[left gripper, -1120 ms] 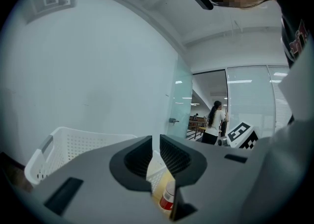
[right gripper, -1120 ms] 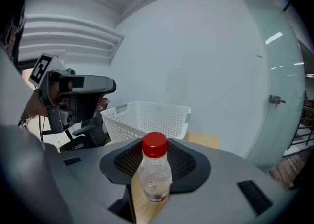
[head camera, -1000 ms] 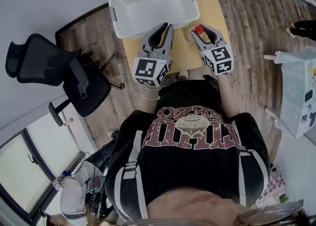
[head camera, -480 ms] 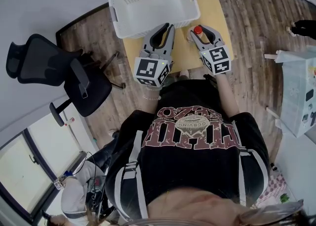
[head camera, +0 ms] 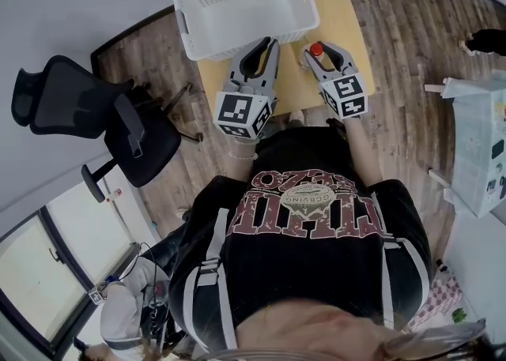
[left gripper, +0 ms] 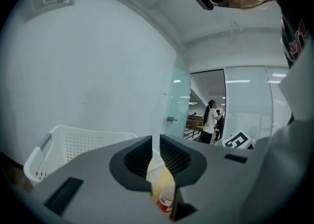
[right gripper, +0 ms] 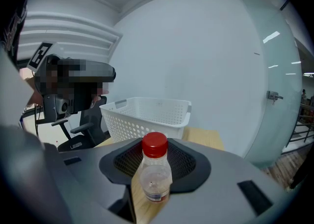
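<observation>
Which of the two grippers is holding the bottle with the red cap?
The right gripper: the bottle stands between its jaws; the left gripper holds nothing.

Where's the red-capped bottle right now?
The bottle is clamped upright in the right claw, on the right of the head view, over the wooden table and just short of the white basket.

Plain white wall (right gripper: pixel 196 46), wood-plank floor (head camera: pixel 403 59). Black office chair (head camera: pixel 130 134) off the surface's (head camera: pixel 294 73) left edge, glass partition (left gripper: pixel 179 98) off the right.
</observation>
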`<state>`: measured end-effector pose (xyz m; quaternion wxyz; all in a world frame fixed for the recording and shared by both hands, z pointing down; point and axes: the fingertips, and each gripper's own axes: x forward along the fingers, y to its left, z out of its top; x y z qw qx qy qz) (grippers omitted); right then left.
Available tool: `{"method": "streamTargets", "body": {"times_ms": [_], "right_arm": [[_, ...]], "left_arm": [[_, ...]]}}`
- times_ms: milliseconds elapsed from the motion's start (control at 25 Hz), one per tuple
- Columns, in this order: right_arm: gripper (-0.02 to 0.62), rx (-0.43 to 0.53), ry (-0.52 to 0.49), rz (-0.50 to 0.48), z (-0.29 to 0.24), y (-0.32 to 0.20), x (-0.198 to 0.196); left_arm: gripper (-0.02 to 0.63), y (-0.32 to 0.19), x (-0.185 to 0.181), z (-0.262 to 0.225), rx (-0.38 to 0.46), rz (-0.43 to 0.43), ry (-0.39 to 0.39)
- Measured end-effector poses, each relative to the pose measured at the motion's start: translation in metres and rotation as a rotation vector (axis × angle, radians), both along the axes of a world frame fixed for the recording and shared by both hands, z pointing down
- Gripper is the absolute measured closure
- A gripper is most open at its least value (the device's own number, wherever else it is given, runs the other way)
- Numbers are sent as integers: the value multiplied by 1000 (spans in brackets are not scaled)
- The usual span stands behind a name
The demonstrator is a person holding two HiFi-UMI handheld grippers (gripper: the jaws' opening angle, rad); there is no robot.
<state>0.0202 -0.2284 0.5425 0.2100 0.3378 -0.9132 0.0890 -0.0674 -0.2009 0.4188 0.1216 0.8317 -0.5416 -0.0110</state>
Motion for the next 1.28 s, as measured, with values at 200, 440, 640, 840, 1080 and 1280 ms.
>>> {"method": "streamTargets", "body": {"times_ms": [200, 440, 640, 840, 1080, 1280], "right_arm": [[431, 13, -6, 7, 1, 3, 3], [431, 29, -45, 29, -8, 3, 6], [430, 59, -72, 17, -28, 2, 5], [430, 121, -88, 25, -54, 2, 5], [431, 228, -142, 26, -101, 8, 7], [470, 281, -194, 30, -126, 18, 3]], "left_arm": [[525, 3, 2, 1, 1, 4, 5], [525, 6, 5, -1, 5, 6, 9], [525, 9, 6, -3, 13, 0, 11], [525, 10, 11, -5, 16, 15, 13], [526, 12, 19, -17, 56, 25, 11], [526, 16, 24, -21, 75, 32, 11]]}}
